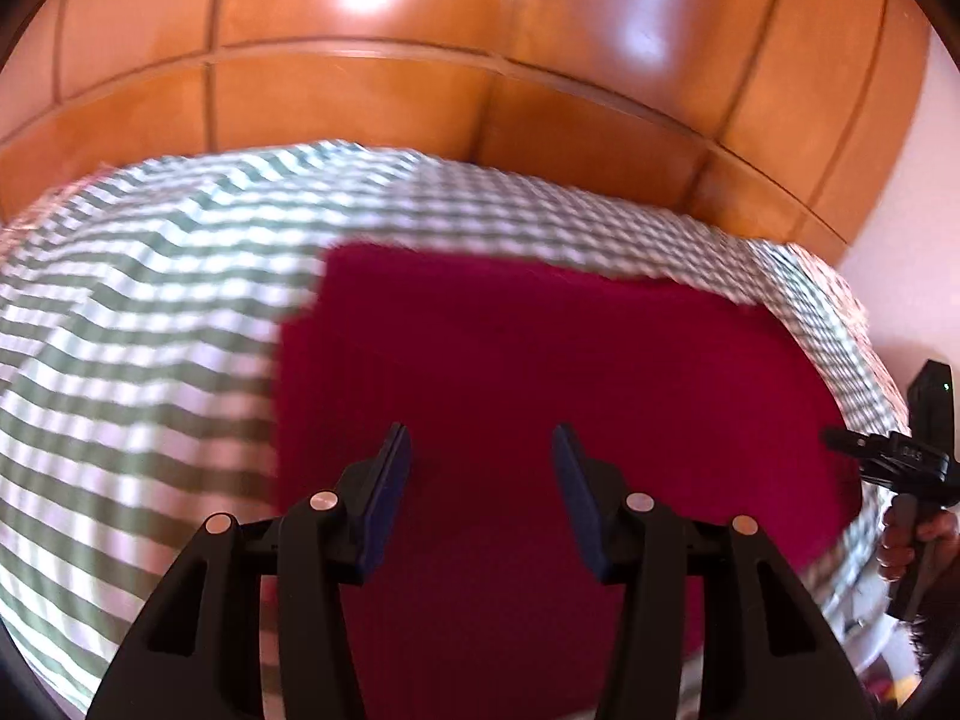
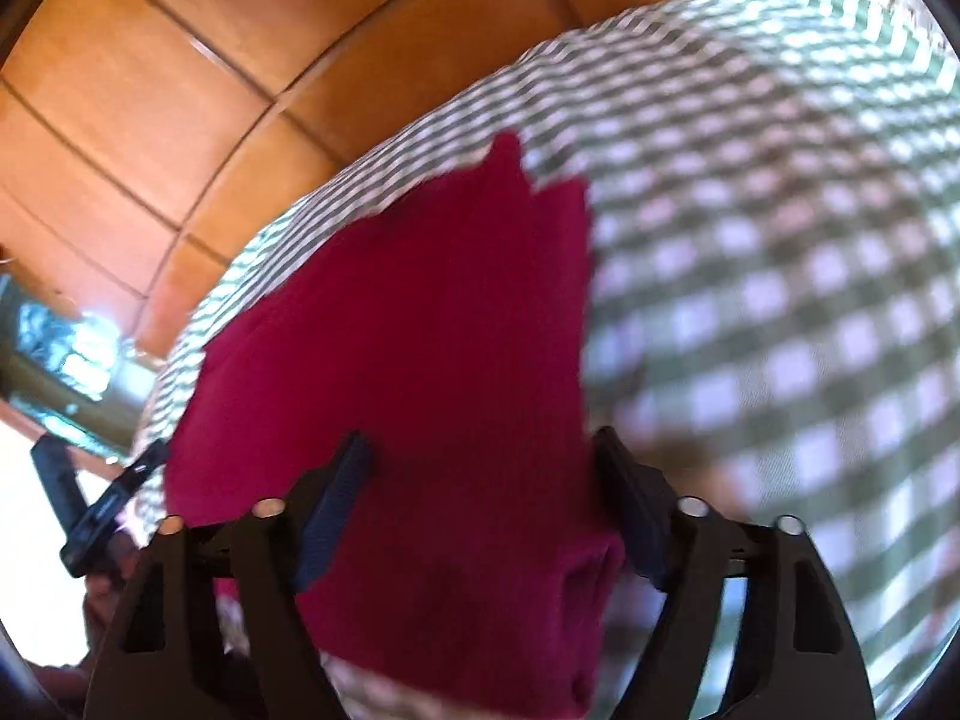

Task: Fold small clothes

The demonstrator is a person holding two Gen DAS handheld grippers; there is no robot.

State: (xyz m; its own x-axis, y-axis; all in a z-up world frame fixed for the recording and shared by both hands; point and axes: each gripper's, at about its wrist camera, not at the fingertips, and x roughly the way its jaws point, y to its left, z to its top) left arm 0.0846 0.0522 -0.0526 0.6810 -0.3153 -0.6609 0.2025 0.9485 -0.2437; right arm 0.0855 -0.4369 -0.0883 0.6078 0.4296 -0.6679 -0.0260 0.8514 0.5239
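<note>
1. Your left hand-held gripper [image 1: 482, 450] hovers with its jaws apart and empty over the lower middle of the dark red knitted cloth [image 1: 540, 396].
2. Your right hand-held gripper [image 2: 483, 462] is wide, straddling the cloth's near edge without pinching it.
3. The cloth looks soft, light and floppy; take hold at a corner.
4. It lies on the green-and-white checked tabletop [image 1: 132, 312]; orange floor tiles [image 1: 360, 102] show behind, upper frame.

left wrist: angled down, close | right wrist: same, rolled | shared: red cloth [image 1: 540, 372] on checked sheet [image 2: 780, 240]
</note>
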